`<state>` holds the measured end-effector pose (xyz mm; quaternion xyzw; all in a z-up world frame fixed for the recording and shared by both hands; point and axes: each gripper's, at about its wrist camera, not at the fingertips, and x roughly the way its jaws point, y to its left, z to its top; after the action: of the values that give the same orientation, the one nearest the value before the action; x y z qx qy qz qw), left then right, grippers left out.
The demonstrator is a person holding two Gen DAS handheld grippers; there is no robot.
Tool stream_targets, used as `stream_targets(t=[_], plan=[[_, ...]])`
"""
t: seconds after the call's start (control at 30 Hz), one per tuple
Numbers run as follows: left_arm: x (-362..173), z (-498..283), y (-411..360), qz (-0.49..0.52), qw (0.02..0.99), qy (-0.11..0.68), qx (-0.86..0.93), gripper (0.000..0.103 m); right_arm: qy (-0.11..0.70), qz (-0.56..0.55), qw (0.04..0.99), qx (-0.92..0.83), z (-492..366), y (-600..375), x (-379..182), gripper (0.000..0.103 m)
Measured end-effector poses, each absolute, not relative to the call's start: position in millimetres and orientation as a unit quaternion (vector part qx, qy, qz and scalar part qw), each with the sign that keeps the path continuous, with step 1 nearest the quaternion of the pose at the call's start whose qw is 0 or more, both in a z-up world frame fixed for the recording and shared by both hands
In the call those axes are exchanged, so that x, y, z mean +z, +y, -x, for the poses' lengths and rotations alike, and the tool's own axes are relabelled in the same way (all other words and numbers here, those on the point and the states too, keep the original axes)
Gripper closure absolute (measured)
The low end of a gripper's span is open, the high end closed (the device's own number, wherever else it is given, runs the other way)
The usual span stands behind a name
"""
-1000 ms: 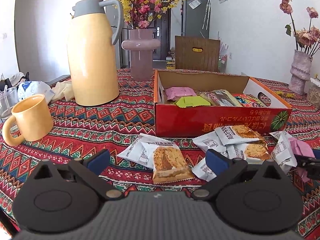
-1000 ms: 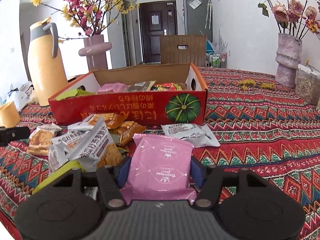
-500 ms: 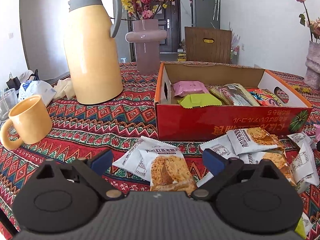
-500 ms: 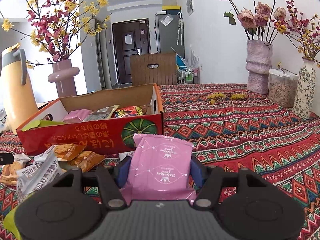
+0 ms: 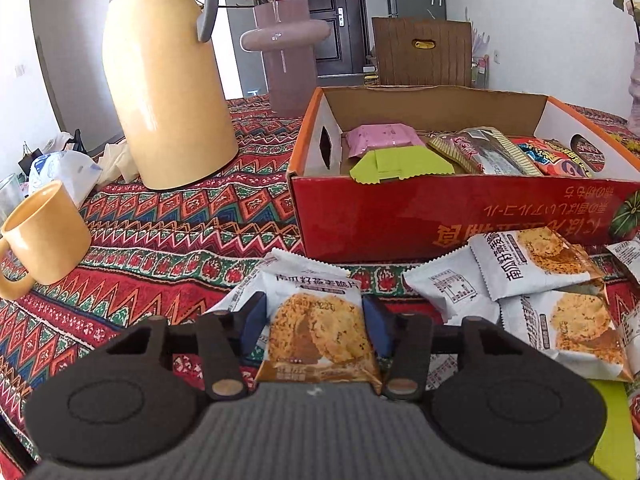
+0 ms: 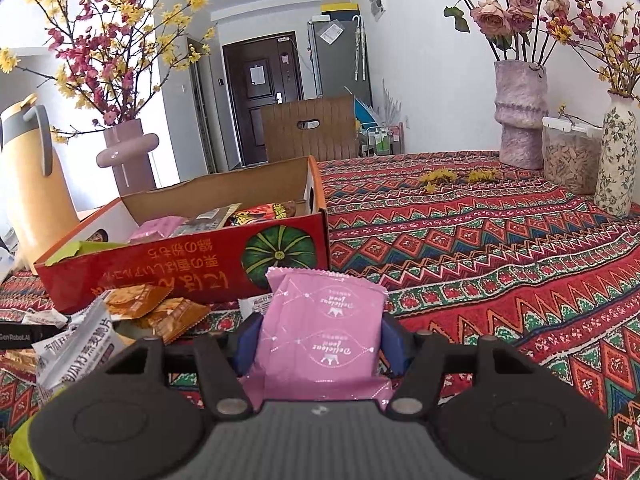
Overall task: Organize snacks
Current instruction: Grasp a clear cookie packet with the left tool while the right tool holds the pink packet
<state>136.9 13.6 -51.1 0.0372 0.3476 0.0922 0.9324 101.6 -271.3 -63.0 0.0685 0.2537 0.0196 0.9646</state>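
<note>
White oat-crisp packets (image 5: 532,256) lie strewn against the open red box (image 5: 440,216) holding mixed snacks.

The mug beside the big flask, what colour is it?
Yellow-orange mug, best in the left wrist view.

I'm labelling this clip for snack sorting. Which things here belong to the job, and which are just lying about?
Job: red box; oat-crisp packet between the left gripper's just-closing jaws; pink packet clamped in the right gripper; loose packets by the box.

Lying about: yellow jug; mug; vases; lidded jar.
</note>
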Motion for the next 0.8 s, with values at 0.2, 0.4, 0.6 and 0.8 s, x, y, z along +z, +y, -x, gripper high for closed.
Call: stream_targets(t=[0.2,0.4,0.6,0.8], plan=[[-48,-133,15,-0.030,0.935,0.343,0.087,0.056,0.251,-0.070,0.965,0.019,-100,-272,-63,0.042],[-41,-124,17,-0.025,0.939,0.333,0.080,0.057,0.245,-0.069,0.967,0.018,-98,-272,-61,0.042],[-19,-110,19,-0.016,0.950,0.304,0.070,0.057,0.229,-0.062,0.971,0.022,-91,-268,-51,0.042],[3,-103,15,-0.010,0.961,0.271,0.057,0.057,0.198,-0.055,0.978,0.032,-91,-263,-31,0.042]])
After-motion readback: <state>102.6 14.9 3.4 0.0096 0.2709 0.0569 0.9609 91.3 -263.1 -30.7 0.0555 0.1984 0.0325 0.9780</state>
